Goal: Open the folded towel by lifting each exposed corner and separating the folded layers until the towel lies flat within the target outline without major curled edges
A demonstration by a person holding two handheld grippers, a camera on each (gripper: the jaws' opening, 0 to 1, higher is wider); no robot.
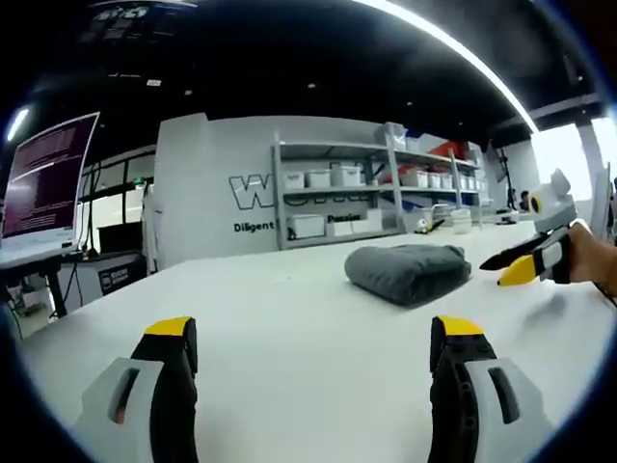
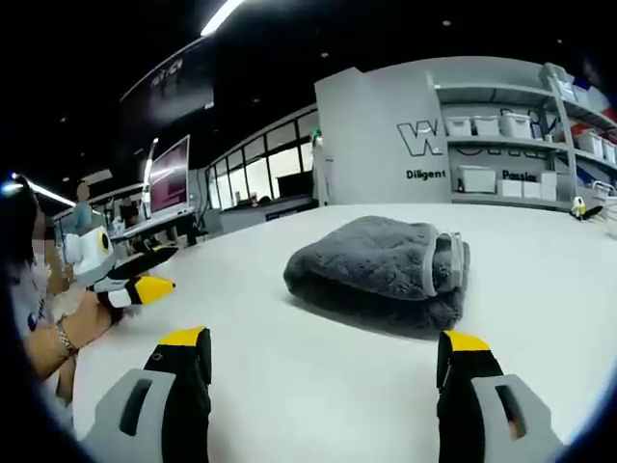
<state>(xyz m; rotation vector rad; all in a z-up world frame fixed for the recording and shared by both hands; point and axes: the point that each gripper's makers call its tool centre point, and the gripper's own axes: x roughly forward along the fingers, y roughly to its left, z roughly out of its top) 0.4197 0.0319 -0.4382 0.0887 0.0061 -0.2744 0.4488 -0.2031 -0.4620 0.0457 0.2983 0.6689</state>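
Yellow-tipped jaws of the right gripper (image 2: 323, 362) stand wide and hold nothing, just short of the grey towel (image 2: 381, 270), which lies folded in a thick bundle on the white worktop (image 2: 289, 386). The left gripper (image 1: 313, 352), jaws also wide, is farther off. No layer looks opened yet; all unfolding remains.
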